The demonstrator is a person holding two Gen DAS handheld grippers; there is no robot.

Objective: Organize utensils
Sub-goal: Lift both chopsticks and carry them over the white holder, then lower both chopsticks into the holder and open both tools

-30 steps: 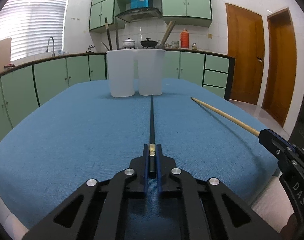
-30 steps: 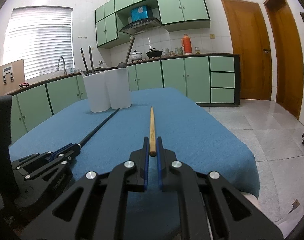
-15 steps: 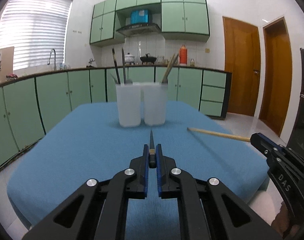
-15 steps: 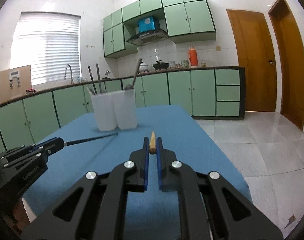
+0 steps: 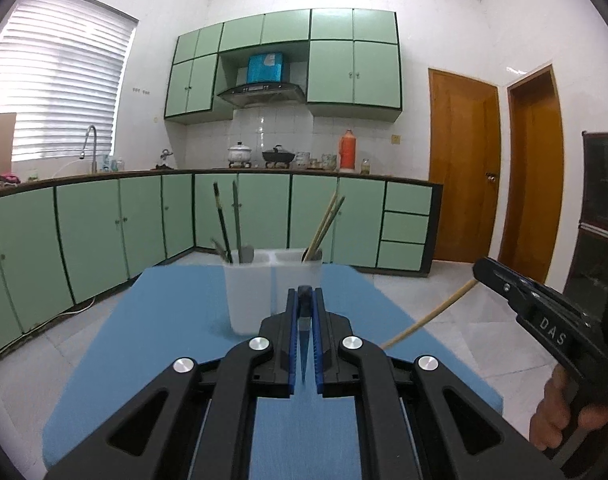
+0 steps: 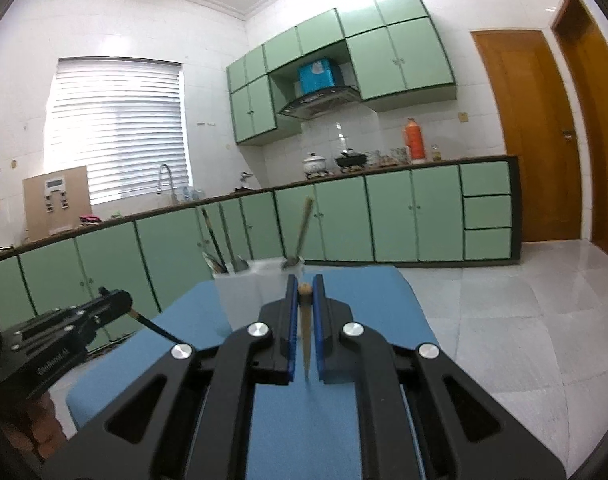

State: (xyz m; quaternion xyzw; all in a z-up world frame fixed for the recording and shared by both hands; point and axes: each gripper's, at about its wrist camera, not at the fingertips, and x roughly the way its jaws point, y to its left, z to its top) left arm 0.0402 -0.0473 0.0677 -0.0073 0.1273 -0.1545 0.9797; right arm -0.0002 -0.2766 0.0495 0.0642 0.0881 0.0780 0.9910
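My left gripper [image 5: 303,296] is shut on a black chopstick [image 5: 304,344], held above the blue table with its tip hanging down. My right gripper [image 6: 304,286] is shut on a wooden chopstick [image 6: 305,336], also lifted and hanging down. Two white translucent cups [image 5: 250,296] stand side by side at the table's far end. The left cup holds black utensils [image 5: 224,224], the right cup [image 5: 300,272] holds wooden chopsticks [image 5: 323,226]. The right gripper [image 5: 499,276] with its wooden chopstick [image 5: 427,318] shows in the left wrist view. The left gripper [image 6: 118,300] shows in the right wrist view.
The table has a blue cloth [image 5: 164,340]. Green cabinets [image 5: 104,232] and a counter with a sink tap [image 5: 88,144] run behind it. Wooden doors [image 5: 463,168] stand at the right. White tiled floor [image 6: 523,320] surrounds the table.
Both grippers have lifted their chopsticks off the table and tilted them tip-down. Both views have risen, and the cups now sit lower in view.
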